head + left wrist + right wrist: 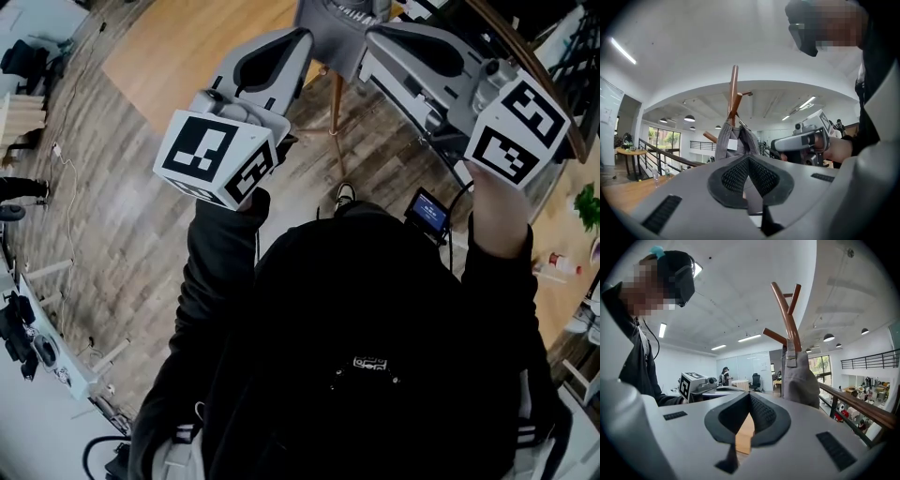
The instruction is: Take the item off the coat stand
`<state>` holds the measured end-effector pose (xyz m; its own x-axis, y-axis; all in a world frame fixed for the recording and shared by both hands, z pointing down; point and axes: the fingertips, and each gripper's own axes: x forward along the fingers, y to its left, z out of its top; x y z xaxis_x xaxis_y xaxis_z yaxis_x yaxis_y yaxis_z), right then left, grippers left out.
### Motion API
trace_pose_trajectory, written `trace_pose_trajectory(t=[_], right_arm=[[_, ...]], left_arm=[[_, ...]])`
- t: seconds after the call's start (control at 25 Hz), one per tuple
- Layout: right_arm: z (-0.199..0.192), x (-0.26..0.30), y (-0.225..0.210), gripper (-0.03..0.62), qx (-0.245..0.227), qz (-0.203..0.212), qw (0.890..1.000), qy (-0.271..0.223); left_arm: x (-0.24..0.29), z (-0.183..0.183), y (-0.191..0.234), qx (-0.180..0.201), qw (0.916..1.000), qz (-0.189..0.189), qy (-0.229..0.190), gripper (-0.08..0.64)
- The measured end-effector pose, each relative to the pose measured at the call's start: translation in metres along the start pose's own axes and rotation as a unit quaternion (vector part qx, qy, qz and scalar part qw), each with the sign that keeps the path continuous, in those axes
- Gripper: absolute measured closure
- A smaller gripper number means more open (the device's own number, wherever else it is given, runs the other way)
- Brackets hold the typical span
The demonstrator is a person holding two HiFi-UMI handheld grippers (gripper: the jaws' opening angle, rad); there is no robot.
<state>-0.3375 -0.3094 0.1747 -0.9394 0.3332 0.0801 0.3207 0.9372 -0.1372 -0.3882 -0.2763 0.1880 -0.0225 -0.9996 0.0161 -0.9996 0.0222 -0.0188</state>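
A grey cloth item (736, 140) hangs from the top of a brown wooden coat stand (733, 91). In the head view the item (337, 47) sits at the top edge, above one stand leg (335, 103). My left gripper (302, 39) is shut and empty, its tips just left of the cloth. My right gripper (372, 37) is also shut and empty, just right of it. In the left gripper view the jaws (748, 158) point level at the item, still short of it. From the right gripper (750, 395) the item (800, 376) hangs ahead to the right on the stand (787, 315).
A wooden handrail (855, 405) runs behind the stand. A round table (630, 151) stands far left by another railing. A white bench with gear (42, 361) and floor cables lie at the left. A small screen device (429, 212) hangs near my right arm. A person (725, 376) stands far off.
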Motion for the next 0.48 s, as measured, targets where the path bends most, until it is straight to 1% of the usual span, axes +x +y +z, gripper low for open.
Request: trace_pose_trajectory(t=[0.08,0.16,0.36,0.48], right_arm=[[0.003,0.007,-0.009,0.575,0.001,0.006,1.000,0.001],[0.008,0.013,-0.016,0.575,0.004,0.008,1.000,0.001],[0.019,0.001,-0.025,0.575,-0.002,0.007,1.000,-0.014],[0.024,-0.002,-0.031,0.575,0.003,0.000,1.000,-0.018]], left_arm=[[0.007,0.003,0.011,-0.006,0.9999,0.006,-0.006,0.563],[0.013,0.006,0.020,-0.010,0.9999,0.003,-0.008,0.563],[0.027,0.013,0.021,0.008,1.0000,0.005,0.001,0.563],[0.037,0.018,0.027,0.018,0.9998,-0.003,0.002,0.563]])
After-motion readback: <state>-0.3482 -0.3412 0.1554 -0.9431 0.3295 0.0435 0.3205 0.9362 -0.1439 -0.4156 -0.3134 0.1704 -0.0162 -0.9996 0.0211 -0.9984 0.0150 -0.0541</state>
